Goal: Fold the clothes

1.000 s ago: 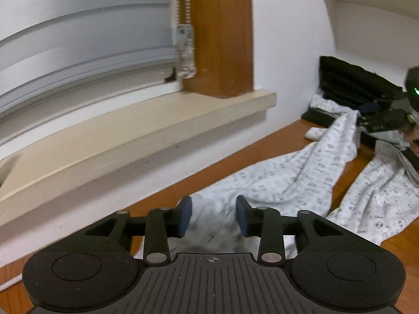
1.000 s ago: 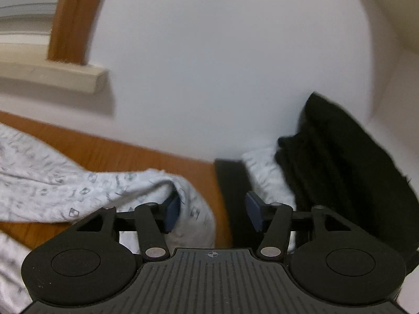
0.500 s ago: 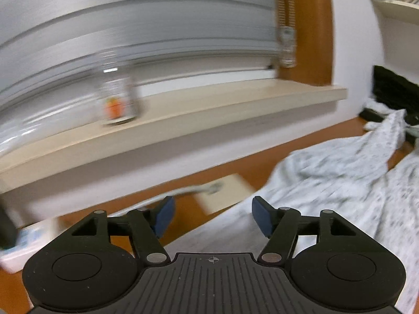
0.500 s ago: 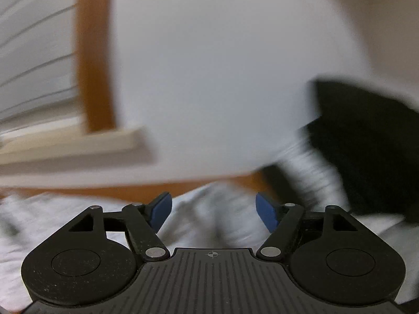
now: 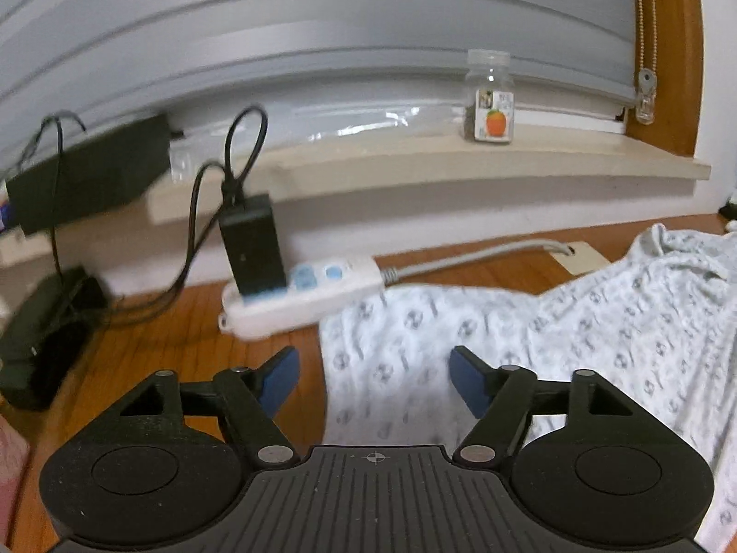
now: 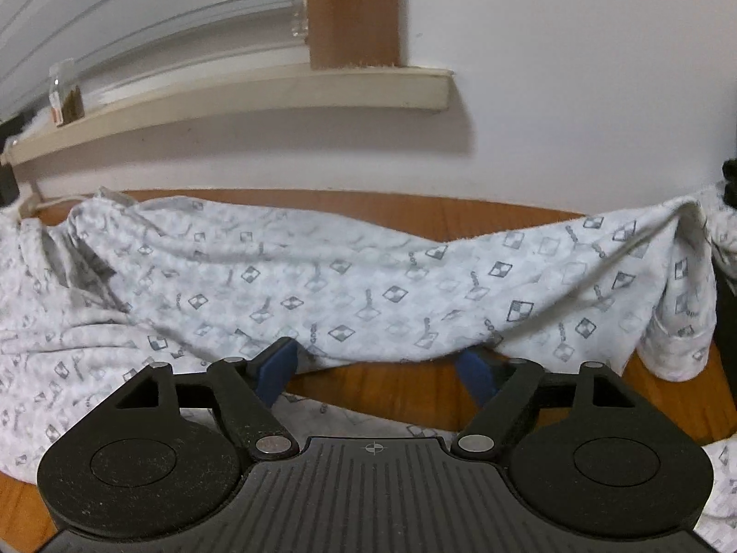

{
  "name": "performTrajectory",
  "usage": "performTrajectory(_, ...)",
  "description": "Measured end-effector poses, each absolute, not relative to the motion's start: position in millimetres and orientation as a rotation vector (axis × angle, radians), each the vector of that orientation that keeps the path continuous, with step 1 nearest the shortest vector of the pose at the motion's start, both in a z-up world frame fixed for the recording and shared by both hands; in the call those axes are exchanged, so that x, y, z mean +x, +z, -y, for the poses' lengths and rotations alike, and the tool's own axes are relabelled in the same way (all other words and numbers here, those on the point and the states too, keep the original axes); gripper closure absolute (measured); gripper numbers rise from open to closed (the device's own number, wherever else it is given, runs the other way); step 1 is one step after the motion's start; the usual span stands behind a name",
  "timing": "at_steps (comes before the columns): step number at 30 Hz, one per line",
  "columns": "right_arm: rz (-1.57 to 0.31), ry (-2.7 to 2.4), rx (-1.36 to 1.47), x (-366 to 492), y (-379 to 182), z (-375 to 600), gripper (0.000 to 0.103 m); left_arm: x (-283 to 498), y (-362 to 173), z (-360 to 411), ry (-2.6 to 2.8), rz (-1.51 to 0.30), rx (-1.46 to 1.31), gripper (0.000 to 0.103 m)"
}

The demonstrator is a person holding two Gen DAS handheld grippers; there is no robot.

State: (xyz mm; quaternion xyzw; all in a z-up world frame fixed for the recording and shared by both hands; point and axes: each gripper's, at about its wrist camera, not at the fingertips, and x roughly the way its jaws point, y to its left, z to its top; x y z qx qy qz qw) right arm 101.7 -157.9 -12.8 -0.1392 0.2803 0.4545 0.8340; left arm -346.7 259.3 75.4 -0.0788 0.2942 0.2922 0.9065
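The cloth (image 6: pixel 368 285) looks soft and matt, the table (image 5: pixel 161 345) is smooth shiny wood, and the bottle (image 5: pixel 490 97) is clear plastic.

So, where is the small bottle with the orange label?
In the left wrist view, the bottle stands upright on the windowsill, upper right, near the wooden window frame.
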Motion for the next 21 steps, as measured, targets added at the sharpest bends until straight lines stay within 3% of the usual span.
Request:
performTrajectory(3, -0.601, 0.956, -0.293, 102.9, -12.9, 158.3, 0.022, -347.6, 71.3, -258.9, 0.563, -0.638, -0.191, 0.047)
performTrajectory(9, -0.611, 0.946, -0.285, 106.4, -13.1, 159.5, 0.018, -350.4, 59.7, -242.5, 0.537, -0.731, -0.146, 0.048)
performTrajectory(12, -0.612, 0.943, -0.282, 107.5, -13.5, 160.6, 0.018, -357.0, 53.2, -234.5, 0.514, -0.754, -0.127, 0.096)
performTrajectory(13, -0.612, 0.941, -0.282, 107.8, -14.4, 160.1, 0.018, -363.7, 56.6, -228.9, 0.518, -0.74, -0.12, 0.1)
performTrajectory(21, -0.614, 0.936, -0.282, 109.4, -15.7, 158.5, 0.017, -425.5, 73.5, -198.2, 0.49, -0.682, -0.164, 0.1)
